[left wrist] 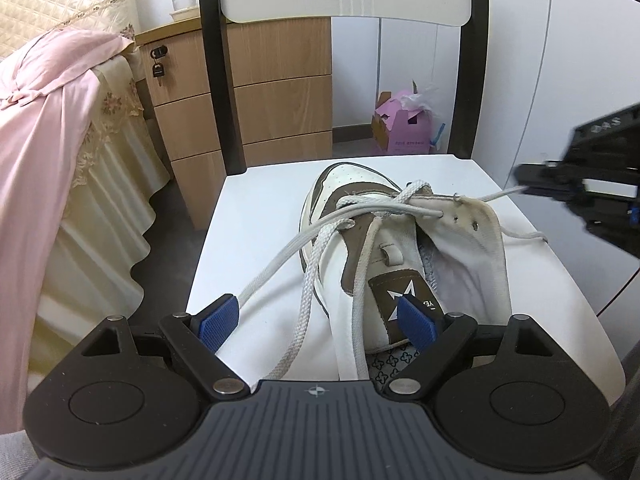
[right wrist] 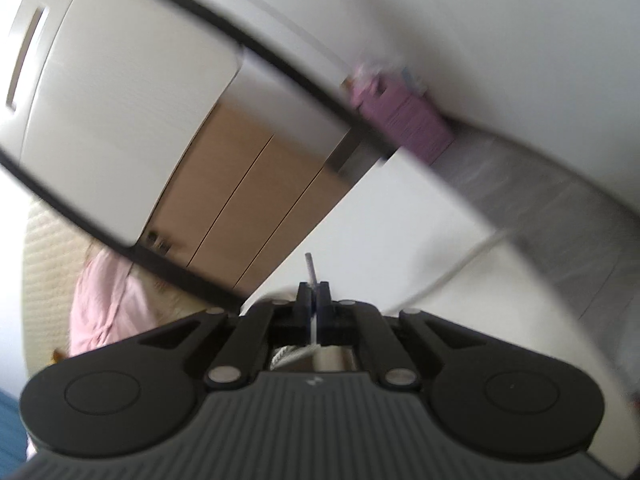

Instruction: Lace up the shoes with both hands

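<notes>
On the white chair seat [left wrist: 256,208], shoe [left wrist: 376,256] between wide left tool [left wrist: 316,320], right tool [right wrist: 314,300] clamping lace tip [right wrist: 310,266].

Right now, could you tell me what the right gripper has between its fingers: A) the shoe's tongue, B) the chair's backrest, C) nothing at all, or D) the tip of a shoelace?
D: the right gripper is shut on the thin lace tip that pokes out past its pads, and the left wrist view shows that lace running from the shoe to it.
</notes>
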### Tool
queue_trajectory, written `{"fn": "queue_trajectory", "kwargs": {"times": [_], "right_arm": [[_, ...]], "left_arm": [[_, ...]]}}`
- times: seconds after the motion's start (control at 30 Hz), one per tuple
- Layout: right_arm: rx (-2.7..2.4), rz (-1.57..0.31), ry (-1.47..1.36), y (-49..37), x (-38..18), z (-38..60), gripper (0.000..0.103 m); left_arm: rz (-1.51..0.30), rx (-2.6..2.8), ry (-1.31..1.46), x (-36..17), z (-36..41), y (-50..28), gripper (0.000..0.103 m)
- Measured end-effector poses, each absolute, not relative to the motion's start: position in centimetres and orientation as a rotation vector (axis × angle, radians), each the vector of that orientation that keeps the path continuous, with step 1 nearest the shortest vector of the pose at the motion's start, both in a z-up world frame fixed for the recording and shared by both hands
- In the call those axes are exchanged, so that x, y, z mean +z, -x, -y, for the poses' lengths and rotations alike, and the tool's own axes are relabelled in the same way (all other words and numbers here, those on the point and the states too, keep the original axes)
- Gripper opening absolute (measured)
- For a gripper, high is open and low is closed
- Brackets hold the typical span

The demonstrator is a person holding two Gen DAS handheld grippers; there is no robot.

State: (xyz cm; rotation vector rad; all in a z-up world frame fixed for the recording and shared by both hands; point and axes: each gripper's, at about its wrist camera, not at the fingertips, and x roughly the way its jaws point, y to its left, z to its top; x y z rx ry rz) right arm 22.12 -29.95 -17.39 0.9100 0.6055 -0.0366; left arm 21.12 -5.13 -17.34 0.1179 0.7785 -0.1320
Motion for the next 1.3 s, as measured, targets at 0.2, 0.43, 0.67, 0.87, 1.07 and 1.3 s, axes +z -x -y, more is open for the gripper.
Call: {"fn": "queue_trajectory", "kwargs": {"times": [0.2, 0.43, 0.67, 0.87, 1.07, 1.3], "right_arm": [[-0.117, -0.58, -0.913, -20.8, -17.1, 33.1, 0.004], [-0.134, -0.554, -0.867, -19.2, -15.2, 32.6, 0.05], [0.144, -0.682, -0.941, -19.9, -15.8, 27.3, 0.05], [0.121, -0.732, -1.063, -21.7, -18.8, 26.9, 0.043], [0.139, -0.709, -1.017, -23.1, -18.8, 26.0, 0.021], [0.118, -0.663, -0.977, -23.5, -18.4, 25.5, 0.003]], "left_arm": [[-0.755, -0.14, -0.143, -17.3, 5.5, -21.0, 0.089], [-0.723, -0.14, -0.191, -17.1, 6.0, -20.9, 0.088], [-0.647, -0.135, -0.295, -16.7, 7.2, -20.2, 0.077], [-0.583, -0.163, -0.375, -16.5, 8.3, -19.7, 0.056], [-0.55, -0.179, -0.416, -16.8, 9.1, -19.8, 0.036], [-0.56, -0.153, -0.428, -17.2, 9.1, -20.1, 0.01]]}}
